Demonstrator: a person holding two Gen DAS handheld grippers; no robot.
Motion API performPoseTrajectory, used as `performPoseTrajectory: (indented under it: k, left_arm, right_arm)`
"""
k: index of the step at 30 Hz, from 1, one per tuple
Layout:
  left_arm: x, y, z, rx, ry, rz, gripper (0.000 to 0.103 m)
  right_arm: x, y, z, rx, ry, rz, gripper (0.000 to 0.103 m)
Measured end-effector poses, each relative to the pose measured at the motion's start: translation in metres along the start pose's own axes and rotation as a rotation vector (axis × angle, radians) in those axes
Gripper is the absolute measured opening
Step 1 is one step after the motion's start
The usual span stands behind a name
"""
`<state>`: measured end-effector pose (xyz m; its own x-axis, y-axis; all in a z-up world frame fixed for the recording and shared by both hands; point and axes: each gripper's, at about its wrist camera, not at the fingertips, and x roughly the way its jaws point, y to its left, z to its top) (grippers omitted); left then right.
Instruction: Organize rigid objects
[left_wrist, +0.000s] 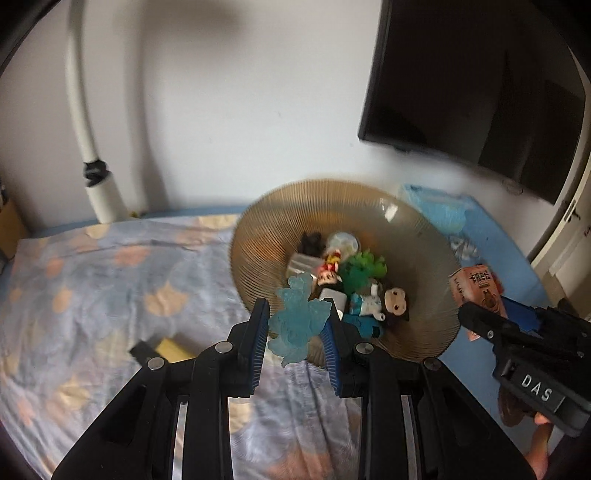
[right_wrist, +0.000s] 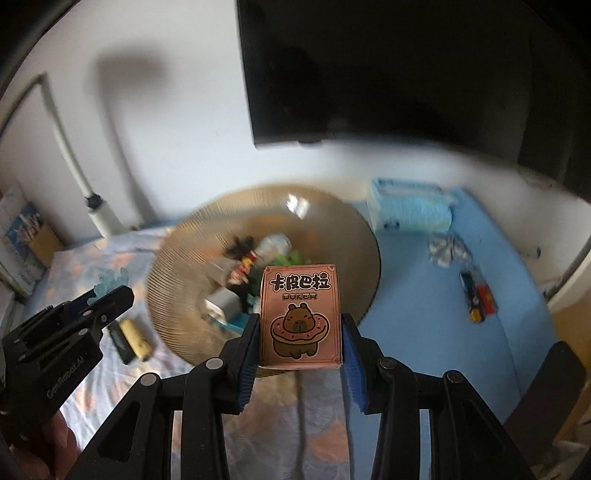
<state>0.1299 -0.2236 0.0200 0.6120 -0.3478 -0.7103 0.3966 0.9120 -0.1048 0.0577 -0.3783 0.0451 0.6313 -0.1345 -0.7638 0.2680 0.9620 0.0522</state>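
Note:
My left gripper (left_wrist: 297, 332) is shut on a translucent blue figure (left_wrist: 297, 317) and holds it at the near rim of a ribbed amber bowl (left_wrist: 417, 295). The bowl holds several small toys, among them a green figure (left_wrist: 360, 271) and a monkey doll (left_wrist: 395, 301). My right gripper (right_wrist: 300, 345) is shut on a pink capybara card box (right_wrist: 300, 314), held upright in front of the bowl (right_wrist: 173, 280). The right gripper also shows in the left wrist view (left_wrist: 480, 314), at the bowl's right side with the box (left_wrist: 474, 290).
The bowl sits on a bed with a patterned sheet (left_wrist: 92, 280). A yellow and black object (right_wrist: 133, 338) lies left of the bowl. On the blue mat (right_wrist: 424, 295) lie a blue tissue pack (right_wrist: 413, 208), crumpled wrappers (right_wrist: 445, 251) and small toy cars (right_wrist: 478, 295). A dark TV (right_wrist: 369, 74) hangs on the wall.

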Motion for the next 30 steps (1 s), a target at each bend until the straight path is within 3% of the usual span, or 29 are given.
performPoseTrajectory:
  k: [4, 7, 8, 11, 17, 21, 25, 30]
  left_arm:
    - [0.015, -0.007, 0.002, 0.02, 0.024, -0.024, 0.026]
    - [0.013, -0.002, 0.005, 0.031, 0.036, -0.04, 0.041]
    - [0.009, 0.002, 0.005, 0.027, 0.038, -0.051, 0.041]
    - [-0.011, 0.026, 0.004, -0.007, 0.01, -0.062, 0.041]
    - [-0.072, 0.076, -0.016, -0.062, -0.079, 0.014, 0.041]
    - [-0.109, 0.104, -0.04, -0.091, -0.115, 0.065, 0.044]
    - [-0.134, 0.139, -0.065, -0.155, -0.146, 0.128, 0.068]
    - [-0.132, 0.169, -0.1, -0.206, -0.12, 0.179, 0.068]
  right_arm:
    - [0.022, -0.003, -0.004, 0.024, 0.052, 0.006, 0.04]
    - [0.031, -0.003, -0.001, 0.022, 0.071, 0.006, 0.041]
    - [0.031, -0.003, 0.001, 0.022, 0.069, 0.005, 0.042]
    - [0.014, -0.01, 0.004, 0.04, 0.023, 0.007, 0.046]
    - [-0.022, -0.01, -0.005, 0.07, -0.033, 0.031, 0.049]
    - [-0.035, 0.016, -0.018, 0.041, -0.025, 0.094, 0.049]
    - [-0.05, 0.055, -0.033, -0.031, -0.037, 0.147, 0.051]
    - [-0.05, 0.101, -0.059, -0.131, -0.042, 0.173, 0.056]
